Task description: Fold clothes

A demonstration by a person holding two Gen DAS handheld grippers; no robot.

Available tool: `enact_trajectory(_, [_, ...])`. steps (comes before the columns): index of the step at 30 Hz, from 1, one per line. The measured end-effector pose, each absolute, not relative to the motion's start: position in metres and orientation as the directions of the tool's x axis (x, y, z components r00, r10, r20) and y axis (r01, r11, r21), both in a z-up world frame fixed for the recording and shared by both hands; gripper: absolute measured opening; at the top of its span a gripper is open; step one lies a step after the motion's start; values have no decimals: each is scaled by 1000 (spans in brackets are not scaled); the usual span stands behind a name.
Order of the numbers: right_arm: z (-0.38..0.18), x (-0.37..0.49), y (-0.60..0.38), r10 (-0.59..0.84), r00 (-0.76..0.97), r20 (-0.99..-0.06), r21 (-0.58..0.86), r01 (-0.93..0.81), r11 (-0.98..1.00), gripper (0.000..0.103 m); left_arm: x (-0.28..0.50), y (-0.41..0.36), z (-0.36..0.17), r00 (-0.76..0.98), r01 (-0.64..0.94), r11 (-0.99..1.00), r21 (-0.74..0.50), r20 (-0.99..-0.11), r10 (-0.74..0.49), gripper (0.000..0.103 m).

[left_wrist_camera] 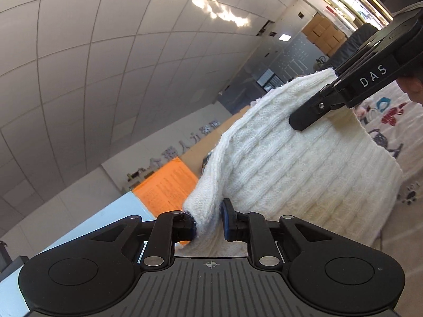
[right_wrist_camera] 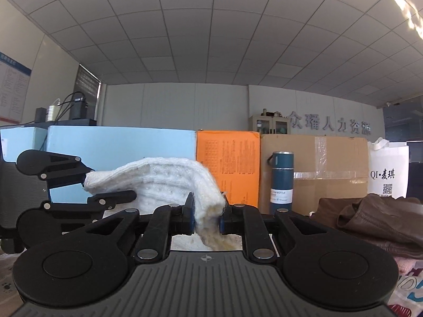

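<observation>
The white knitted sweater (left_wrist_camera: 304,163) hangs lifted in the air between two grippers, above a patterned sheet (left_wrist_camera: 391,116). The left gripper (left_wrist_camera: 208,223) has its fingers pinching one bunched edge; the right gripper (right_wrist_camera: 207,218) has its fingers pinching another. This looks like the lift-and-spread step; next, probably, the sweater must be laid flat and folded over. Behind the sweater stand one orange box (right_wrist_camera: 227,166), one cardboard box (right_wrist_camera: 317,169) and one bottle (right_wrist_camera: 282,182); one brown garment (right_wrist_camera: 375,222) lies right of it.
</observation>
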State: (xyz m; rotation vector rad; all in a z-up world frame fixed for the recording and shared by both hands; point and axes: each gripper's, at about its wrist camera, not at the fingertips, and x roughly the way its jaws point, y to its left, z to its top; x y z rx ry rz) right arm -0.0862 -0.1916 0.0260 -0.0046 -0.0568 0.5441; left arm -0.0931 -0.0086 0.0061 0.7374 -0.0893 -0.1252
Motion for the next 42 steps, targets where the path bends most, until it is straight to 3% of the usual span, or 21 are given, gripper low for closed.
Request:
enact_trajectory(3, [30, -54, -194, 469, 882, 34, 21, -470, 882, 14, -61, -17, 7, 993, 71, 760, 646, 29, -118, 17])
enact_trajectory(8, [24, 0, -197, 400, 914, -73, 126, -389, 912, 15, -21, -27, -2, 995, 101, 799, 592, -53, -87, 18])
enact_trajectory(14, [3, 27, -195, 406, 899, -166, 191, -374, 907, 15, -10, -14, -6, 984, 157, 869, 470, -148, -98, 27])
enact_trajectory(16, [-2, 30, -197, 420, 887, -190, 214, -380, 900, 15, -16, 2, 1, 980, 162, 910, 382, -166, -105, 59])
enact_trajectory(19, [-6, 32, -201, 425, 880, -211, 254, -370, 894, 18, -26, 30, 7, 974, 177, 966, 188, -172, -145, 87])
enact_trajectory(24, [-11, 36, -201, 415, 872, -259, 284, -341, 896, 19, -29, 78, 1, 950, 206, 972, -110, -216, -226, 88])
enact_trajectory(25, [-11, 36, -201, 409, 873, -265, 288, -333, 898, 22, -27, 84, -1, 948, 196, 968, -155, -221, -228, 88])
enact_trajectory(27, [-12, 36, -204, 397, 879, -263, 302, -316, 899, 40, -19, 93, -4, 941, 199, 955, -219, -231, -249, 88])
enact_trajectory(29, [-12, 36, -205, 385, 886, -258, 309, -301, 902, 47, -12, 98, -6, 930, 214, 941, -260, -239, -278, 88])
enact_trajectory(35, [-9, 32, -212, 398, 891, -219, 349, -309, 885, 74, -12, 97, -9, 912, 240, 920, -310, -252, -323, 88])
enact_trajectory(42, [-2, 18, -225, 416, 903, -104, 406, -344, 847, 82, -7, 89, -14, 894, 180, 946, -271, -355, -272, 89])
